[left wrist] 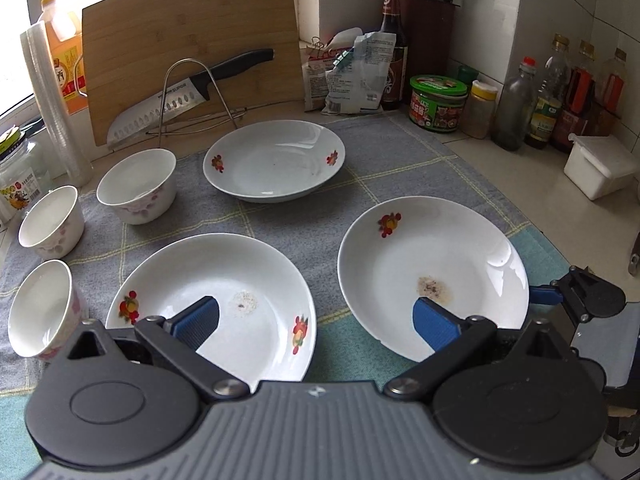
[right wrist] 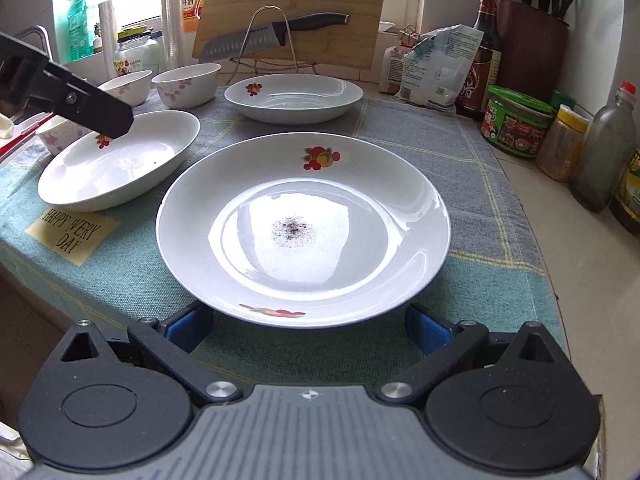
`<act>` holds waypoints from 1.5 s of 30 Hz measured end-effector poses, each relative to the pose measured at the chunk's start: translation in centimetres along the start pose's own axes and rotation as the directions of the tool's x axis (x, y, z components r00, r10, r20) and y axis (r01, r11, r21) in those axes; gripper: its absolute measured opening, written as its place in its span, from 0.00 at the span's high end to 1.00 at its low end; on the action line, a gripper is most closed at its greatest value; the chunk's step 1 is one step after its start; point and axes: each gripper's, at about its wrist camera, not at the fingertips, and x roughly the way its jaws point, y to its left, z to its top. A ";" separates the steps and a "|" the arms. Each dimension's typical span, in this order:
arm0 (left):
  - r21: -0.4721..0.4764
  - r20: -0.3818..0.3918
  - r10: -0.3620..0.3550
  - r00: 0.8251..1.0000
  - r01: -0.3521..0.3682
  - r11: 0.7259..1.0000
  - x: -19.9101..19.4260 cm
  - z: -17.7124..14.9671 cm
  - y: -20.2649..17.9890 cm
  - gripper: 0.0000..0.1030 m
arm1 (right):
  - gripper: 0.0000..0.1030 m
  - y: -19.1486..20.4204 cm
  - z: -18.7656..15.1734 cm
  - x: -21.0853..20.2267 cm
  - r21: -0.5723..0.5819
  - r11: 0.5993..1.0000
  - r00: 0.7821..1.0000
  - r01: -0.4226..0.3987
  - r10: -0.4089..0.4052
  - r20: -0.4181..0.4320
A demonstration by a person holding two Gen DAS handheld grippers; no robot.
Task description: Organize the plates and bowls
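Plates: three white fruit-print deep plates, all apart on the checked cloth (left wrist: 384, 168) — near-right plate (right wrist: 304, 224) with a dark crumb patch at its centre, near-left plate (left wrist: 216, 300), far plate (left wrist: 274, 160) by the knife rack.
Bowls: three small floral bowls (left wrist: 138, 186) in a loose row along the cloth's left edge, unstacked.
Right gripper (right wrist: 308, 326): spread wide, low at the near rim of the near-right plate, one blue pad to each side of the rim, neither seen touching.
Left gripper (left wrist: 316, 322): spread wide, hovering above the gap between the two near plates, holding nothing.
Stage, judged: nothing stacked yet; first pick looks to be the near-right plate.
Grip advice: rim too wide to span, so better to turn the wrist, put one pad over the lip and one under, then pinch the near edge.
Lift advice: raise the near edge just clear of the cloth, keep the plate level so crumbs stay put.
Placement advice: carry over a neighbouring plate, centre, lower gently to nest.
Risk: glazed lip likely slippery; shallow bite may let the plate tip or clack onto its neighbour.
Obstacle: santoku knife (left wrist: 188, 94) and bamboo board (left wrist: 192, 52) behind, well clear.
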 end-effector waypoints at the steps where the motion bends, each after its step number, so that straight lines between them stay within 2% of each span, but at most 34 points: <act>1: 0.002 -0.003 0.000 1.000 0.000 1.000 0.3 0.3 -0.3 0.01 | 0.00 -0.2 0.0 0.1 -0.009 1.000 1.000 -0.007 0.007 0.015; 7: 0.042 -0.019 -0.003 1.000 0.004 0.999 2.0 1.9 -1.7 0.01 | 0.00 -0.8 0.1 0.5 -0.066 0.996 0.997 -0.065 0.068 0.044; 12: 0.098 -0.028 -0.021 0.999 0.024 0.995 3.8 3.9 -2.9 0.01 | 0.00 -1.0 -0.2 0.5 -0.075 0.994 0.994 -0.077 0.083 0.069; 18: 0.158 -0.090 -0.090 0.992 0.104 0.982 7.7 5.6 -3.9 0.01 | 0.00 -1.0 -0.4 0.5 -0.074 0.994 0.994 -0.076 0.082 0.078; 24: 0.208 -0.183 -0.171 0.968 0.208 0.956 12.0 6.2 -4.4 0.01 | 0.00 -0.9 -0.2 0.5 -0.063 0.996 0.995 -0.069 0.073 0.065; 32: 0.305 -0.281 -0.239 0.930 0.322 0.896 14.9 6.6 -5.4 0.01 | 0.00 -0.4 -0.5 0.2 -0.028 0.999 0.997 -0.027 0.029 0.069; 34: 0.305 -0.303 -0.239 0.923 0.332 0.893 15.3 6.6 -5.4 0.01 | 0.00 -0.3 -0.6 0.1 -0.022 1.000 0.997 -0.020 0.021 0.071; 36: 0.271 -0.340 -0.254 0.905 0.353 0.895 15.9 6.6 -5.0 0.01 | 0.00 -0.2 -0.6 0.1 -0.018 1.000 0.997 -0.015 0.016 0.070; 45: 0.285 -0.339 -0.267 0.902 0.369 0.885 16.3 6.5 -4.8 0.00 | 0.00 0.0 -0.7 -0.1 -0.005 1.000 0.997 -0.002 0.002 0.075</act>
